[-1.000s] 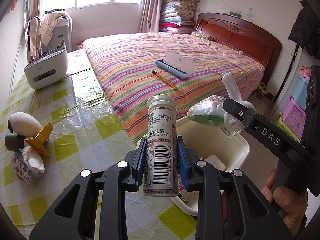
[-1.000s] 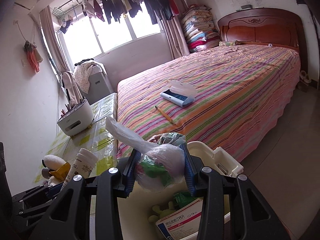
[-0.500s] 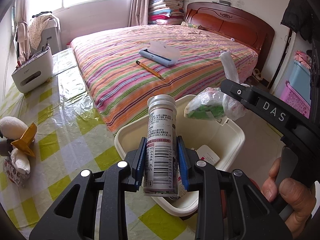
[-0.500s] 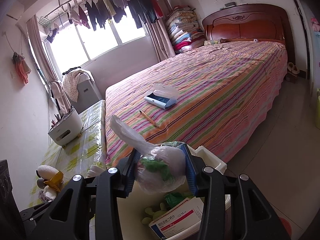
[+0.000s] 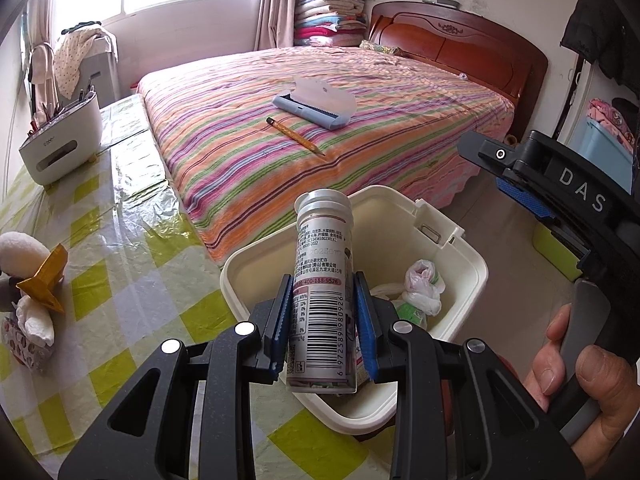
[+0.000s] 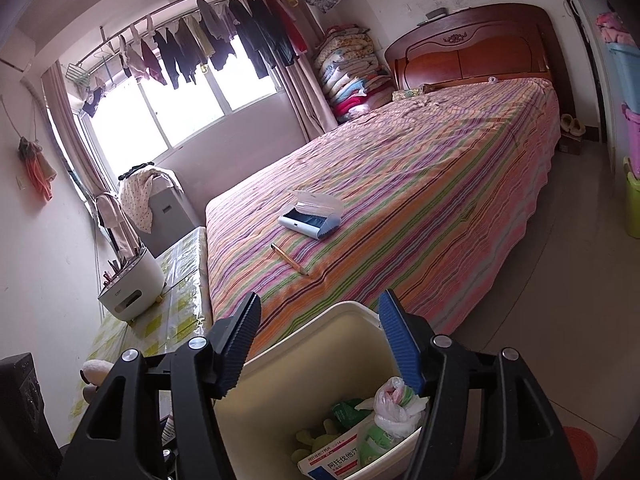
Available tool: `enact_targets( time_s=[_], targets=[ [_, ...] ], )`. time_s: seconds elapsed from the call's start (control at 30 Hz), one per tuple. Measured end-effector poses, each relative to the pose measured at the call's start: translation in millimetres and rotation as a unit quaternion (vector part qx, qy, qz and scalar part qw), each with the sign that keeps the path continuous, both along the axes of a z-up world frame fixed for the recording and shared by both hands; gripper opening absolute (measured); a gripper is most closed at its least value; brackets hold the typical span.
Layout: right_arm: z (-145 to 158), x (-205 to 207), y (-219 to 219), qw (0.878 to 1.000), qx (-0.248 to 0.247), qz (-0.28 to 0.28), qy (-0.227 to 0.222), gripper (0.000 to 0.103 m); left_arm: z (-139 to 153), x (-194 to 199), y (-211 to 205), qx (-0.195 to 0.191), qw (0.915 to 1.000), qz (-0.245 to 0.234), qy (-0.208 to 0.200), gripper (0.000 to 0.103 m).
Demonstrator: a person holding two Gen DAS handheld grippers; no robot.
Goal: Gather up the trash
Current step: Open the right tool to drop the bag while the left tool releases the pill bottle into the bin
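- Left gripper [image 5: 322, 320]: blue pads clamped on the lower half of the white cylindrical tablet tube with barcode label [image 5: 325, 292]; tube upright, cap end pointing away, leaning slightly. Grip low on the body, probably to leave the long upper part free to tip forward.
- Directly ahead of and below the left gripper: cream plastic open-top bin [image 5: 472, 276]. Tube held above the near rim, apparently staged for release into the bin.
- Inside the bin, ahead and slightly right of the tube: knotted clear plastic bag with green contents [image 5: 420, 288], resting on other trash.
- Right gripper [image 6: 320, 344]: jaws spread wide, nothing between the pads; poised above the bin with the bag [image 6: 394, 404] below its right finger. Open stance consistent with a completed drop.
- Also in the bin, below the right gripper: white and blue cardboard medicine box [image 6: 332, 458].
- Left of the left gripper: yellow-green checked plastic tablecloth [image 5: 120, 264], carrying a white plush duck toy [image 5: 28, 280].
- Far ahead: striped bedspread [image 5: 320, 128], holding a yellow pencil [image 5: 296, 137].
- Next step, as judged: tube over the bin centre, then pads apart.
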State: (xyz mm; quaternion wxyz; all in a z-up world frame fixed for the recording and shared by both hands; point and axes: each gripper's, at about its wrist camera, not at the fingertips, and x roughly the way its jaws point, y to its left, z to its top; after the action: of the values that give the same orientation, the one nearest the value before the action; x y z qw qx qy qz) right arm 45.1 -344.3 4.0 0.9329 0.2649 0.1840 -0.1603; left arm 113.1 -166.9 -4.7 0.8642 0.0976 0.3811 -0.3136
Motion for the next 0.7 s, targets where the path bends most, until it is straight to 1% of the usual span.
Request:
enact_targets(
  time_s=[0.13,0.27,0.3,0.37,0.43,0.5,0.7],
  targets=[
    [1.9,-2.8,-1.3,1.000,0.002,-0.006,-0.007,0.060,0.1,-0.1,-2.0,0.000,0.9999,0.003,-0.010,0.028],
    [2.4,-2.8,-1.7,1.000,0.002,-0.006,-0.008,0.060,-2.8,1.2,-3.8,0.007,0.9999,0.006,-0.008,0.029],
    [2.6,-2.9,-1.8,1.000,0.001,-0.006,-0.008,0.060,-3.0,1.1,-4.1,0.008,0.9999,0.008,-0.012,0.031],
    [2.8,-2.8,-1.8,1.000,0.001,-0.006,-0.008,0.060,-2.3,0.2,-3.7,0.010,0.9996,0.013,-0.021,0.042],
    [3.2,-2.9,-2.0,1.000,0.001,-0.006,-0.009,0.060,-0.9,-0.9,-2.6,0.012,0.9990,0.023,-0.035,0.075],
    [3.3,-3.0,-1.9,1.000,0.001,-0.006,-0.010,0.060,1.1,-2.5,-1.4,0.014,0.9982,0.030,-0.050,0.076],
    [5.1,-0.8,5.2,1.000,0.003,0.000,-0.015,0.060,4.0,2.1,4.6,0.021,0.9973,0.046,-0.053,0.077]
  ],
)
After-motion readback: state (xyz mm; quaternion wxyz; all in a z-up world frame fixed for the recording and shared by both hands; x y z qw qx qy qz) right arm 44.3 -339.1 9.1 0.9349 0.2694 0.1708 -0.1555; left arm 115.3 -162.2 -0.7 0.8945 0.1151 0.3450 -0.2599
